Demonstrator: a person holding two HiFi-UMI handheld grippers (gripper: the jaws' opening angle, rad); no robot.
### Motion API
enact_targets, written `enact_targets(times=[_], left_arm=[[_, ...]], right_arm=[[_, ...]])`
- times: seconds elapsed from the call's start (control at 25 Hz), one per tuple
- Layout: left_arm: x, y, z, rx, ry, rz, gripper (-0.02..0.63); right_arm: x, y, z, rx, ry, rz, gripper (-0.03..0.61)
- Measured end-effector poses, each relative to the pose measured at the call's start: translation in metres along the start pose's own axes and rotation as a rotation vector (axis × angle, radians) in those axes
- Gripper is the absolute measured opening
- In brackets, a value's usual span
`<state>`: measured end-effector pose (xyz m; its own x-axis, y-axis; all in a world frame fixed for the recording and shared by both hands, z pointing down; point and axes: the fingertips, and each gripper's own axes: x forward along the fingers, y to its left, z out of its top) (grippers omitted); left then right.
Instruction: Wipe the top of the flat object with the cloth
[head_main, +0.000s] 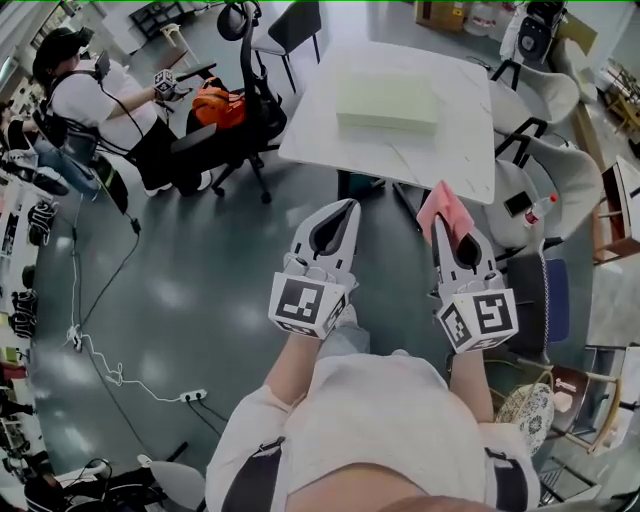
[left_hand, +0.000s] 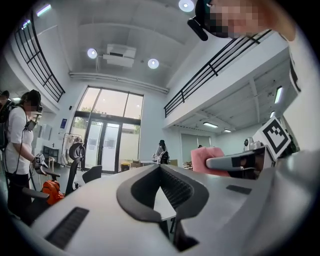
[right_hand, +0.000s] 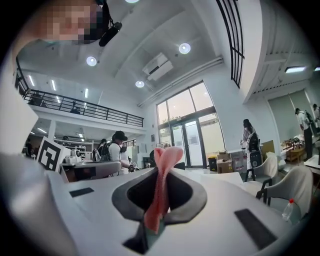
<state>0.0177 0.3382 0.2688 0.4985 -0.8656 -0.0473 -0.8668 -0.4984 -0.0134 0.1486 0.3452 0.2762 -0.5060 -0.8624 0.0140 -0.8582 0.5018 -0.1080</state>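
A pale green flat box (head_main: 388, 102) lies on the white table (head_main: 330, 150) ahead of me. Both grippers are held up over the floor, short of the table's near edge. My right gripper (head_main: 441, 222) is shut on a pink cloth (head_main: 446, 207), which sticks out past its tips toward the table. In the right gripper view the cloth (right_hand: 161, 200) hangs pinched between the jaws of the right gripper (right_hand: 164, 171). My left gripper (head_main: 347, 207) is shut with nothing in it, and in its own view its tips (left_hand: 160, 167) meet, with the cloth (left_hand: 202, 159) off to the right.
A seated person (head_main: 95, 100) with another gripper is at the far left, beside a black office chair (head_main: 245, 110) carrying an orange bag (head_main: 218, 105). White chairs (head_main: 545, 100) and a bottle (head_main: 540, 208) stand right of the table. A cable and power strip (head_main: 190, 396) lie on the floor.
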Motion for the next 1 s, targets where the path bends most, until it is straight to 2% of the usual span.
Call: enact_targets(times=[0.4,0.56,1.0], left_arm=[[0.027,0.082,-0.001,0.019,-0.014,-0.053,0.014],[0.032,0.112,-0.003,0.029,-0.02,-0.048,0.014],[0.07,0.15,-0.01,-0.014,-0.015,-0.054,0.014]], right_arm=[[0.074,0.012,0.003,-0.011,-0.032,-0.103,0.03],[0.09,0.017,0.001,-0.026,-0.035,-0.16,0.031],[0.129,-0.001,0.003,-0.022,-0.014,-0.204,0.03]])
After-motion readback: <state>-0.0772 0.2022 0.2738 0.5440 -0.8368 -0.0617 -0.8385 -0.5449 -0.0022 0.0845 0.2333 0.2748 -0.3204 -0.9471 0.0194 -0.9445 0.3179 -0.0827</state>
